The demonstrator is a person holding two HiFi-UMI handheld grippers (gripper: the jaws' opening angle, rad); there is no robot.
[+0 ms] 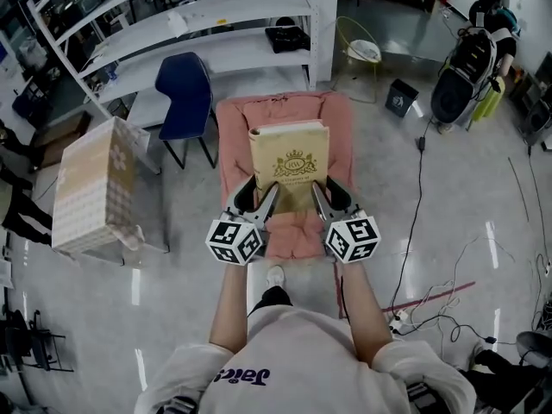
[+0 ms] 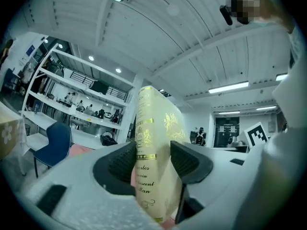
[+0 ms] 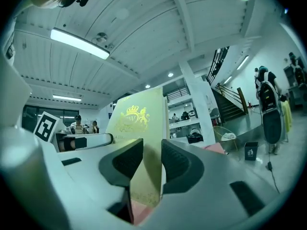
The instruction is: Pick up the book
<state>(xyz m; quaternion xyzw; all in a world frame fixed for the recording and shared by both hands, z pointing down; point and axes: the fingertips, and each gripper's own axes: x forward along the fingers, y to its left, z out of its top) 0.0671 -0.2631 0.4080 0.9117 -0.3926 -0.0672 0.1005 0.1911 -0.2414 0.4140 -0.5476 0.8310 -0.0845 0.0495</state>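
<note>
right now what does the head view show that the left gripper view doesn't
Only the head view: both grippers at once, the left gripper and the right gripper, each clamped on a near corner of the book, plus the patterned box and the floor cables.
Only the left gripper view: the gold lettering down the book's spine, pinched between the jaw pads, and the ceiling lights.
Both: the book, the blue chair and the white shelves.
</note>
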